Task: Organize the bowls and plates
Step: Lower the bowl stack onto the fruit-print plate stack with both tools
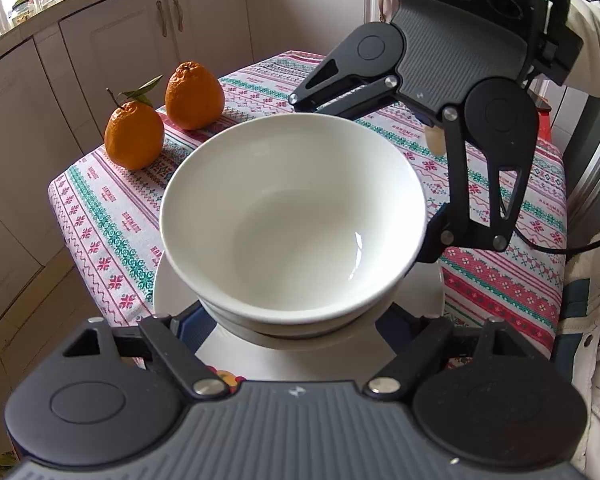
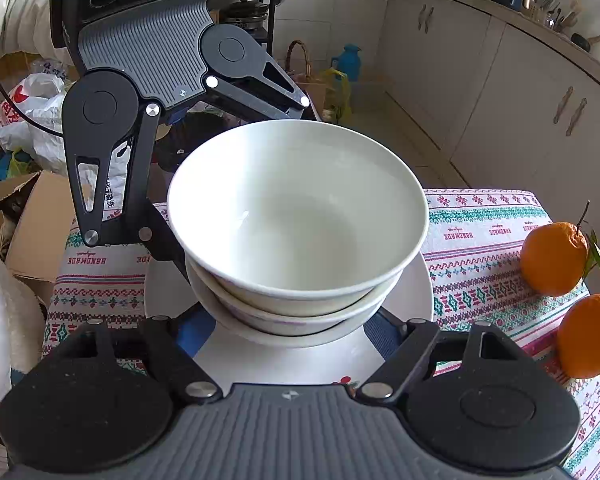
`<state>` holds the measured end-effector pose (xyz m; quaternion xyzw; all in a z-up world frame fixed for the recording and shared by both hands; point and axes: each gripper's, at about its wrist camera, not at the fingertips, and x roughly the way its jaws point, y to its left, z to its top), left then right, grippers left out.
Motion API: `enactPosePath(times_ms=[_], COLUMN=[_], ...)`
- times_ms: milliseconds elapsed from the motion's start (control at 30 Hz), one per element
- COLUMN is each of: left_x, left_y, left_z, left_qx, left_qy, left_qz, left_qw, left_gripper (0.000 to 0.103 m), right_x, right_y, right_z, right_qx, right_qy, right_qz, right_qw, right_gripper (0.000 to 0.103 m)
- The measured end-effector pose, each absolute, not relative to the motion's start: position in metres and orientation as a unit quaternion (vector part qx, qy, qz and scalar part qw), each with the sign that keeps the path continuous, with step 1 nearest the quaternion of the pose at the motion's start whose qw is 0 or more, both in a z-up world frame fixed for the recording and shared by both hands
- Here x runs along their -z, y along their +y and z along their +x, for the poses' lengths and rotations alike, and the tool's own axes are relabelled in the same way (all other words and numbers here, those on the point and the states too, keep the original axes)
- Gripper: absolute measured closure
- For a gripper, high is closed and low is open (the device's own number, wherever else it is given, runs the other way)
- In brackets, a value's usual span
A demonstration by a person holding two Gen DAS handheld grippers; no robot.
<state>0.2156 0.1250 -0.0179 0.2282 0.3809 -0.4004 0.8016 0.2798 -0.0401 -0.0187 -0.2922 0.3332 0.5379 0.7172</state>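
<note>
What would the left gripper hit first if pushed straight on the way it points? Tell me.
Most likely the stacked white bowls. They sit between the left gripper's fingers on the plate, so the lower bowl looks closest. Depth is hard to judge here.

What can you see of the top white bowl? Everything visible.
The top white glossy bowl, ceramic by the look, is round, deep, plain and empty, with window glare on its inner wall. It sits upright, nested in a second white bowl, and the stack stands on a white plate on the patterned tablecloth. Both grippers' jaws straddle the stack from opposite sides; whether they touch it is hidden.
</note>
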Motion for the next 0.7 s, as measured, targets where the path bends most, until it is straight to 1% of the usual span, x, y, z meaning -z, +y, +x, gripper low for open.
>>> enactPosePath(times_ms=[400, 533, 600, 667, 700], left_x=[0.02, 0.02, 0.02, 0.02, 0.02], left_y=[0.125, 0.123, 0.124, 0.125, 0.126], left_z=[0.216, 0.209, 0.206, 0.202, 0.2], left_qx=[0.402, 0.393, 0.388, 0.382, 0.377], left_qy=[0.376, 0.354, 0.351, 0.345, 0.342], left_qz=[0.225, 0.242, 0.241, 0.236, 0.235], left_qw=[0.804, 0.813, 0.818, 0.825, 0.828], left_gripper=[0.016, 0.011, 0.009, 0.006, 0.006], right_x=[0.021, 0.021, 0.019, 0.015, 0.013], right_y=[-0.039, -0.04, -0.042, -0.044, -0.046], right_z=[0.282, 0.28, 0.28, 0.275, 0.272], right_qx=[-0.536, -0.533, -0.532, -0.529, -0.526], right_qy=[0.333, 0.334, 0.335, 0.329, 0.325], right_qz=[-0.292, -0.289, -0.283, -0.282, -0.285], right_qw=[0.719, 0.722, 0.724, 0.73, 0.732], right_gripper=[0.018, 0.018, 0.014, 0.005, 0.003])
